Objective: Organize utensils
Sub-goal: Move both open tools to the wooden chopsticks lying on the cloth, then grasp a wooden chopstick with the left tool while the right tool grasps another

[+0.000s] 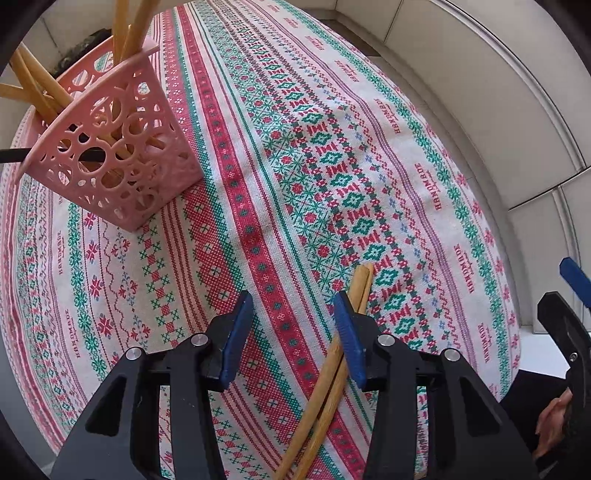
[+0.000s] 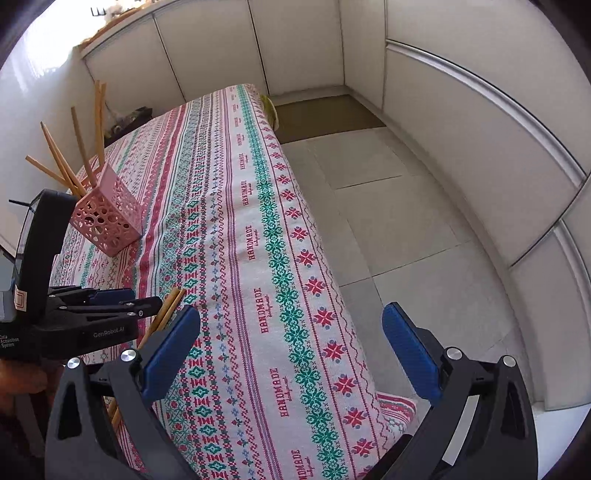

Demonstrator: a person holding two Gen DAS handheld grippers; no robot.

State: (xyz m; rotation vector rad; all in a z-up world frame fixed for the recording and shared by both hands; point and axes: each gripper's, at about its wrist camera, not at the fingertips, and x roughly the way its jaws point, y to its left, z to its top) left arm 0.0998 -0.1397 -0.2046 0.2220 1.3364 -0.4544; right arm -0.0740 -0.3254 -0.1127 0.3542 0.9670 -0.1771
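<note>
A pair of wooden chopsticks (image 1: 334, 373) lies on the patterned tablecloth (image 1: 280, 177), passing under the right blue pad of my left gripper (image 1: 291, 334); the gripper is open and holds nothing. The chopsticks also show in the right wrist view (image 2: 167, 312), beside the left gripper's body (image 2: 85, 317). A pink perforated holder (image 1: 118, 162) stands upper left with several wooden chopsticks (image 1: 125, 33) and a black stick in it; it also shows in the right wrist view (image 2: 109, 218). My right gripper (image 2: 291, 350) is open and empty above the table's right edge.
The tablecloth's right edge (image 2: 317, 258) drops to a tiled floor (image 2: 406, 221). White cabinet fronts (image 2: 480, 129) run along the right and back. My right gripper's blue fingertip (image 1: 574, 275) shows at the right of the left wrist view.
</note>
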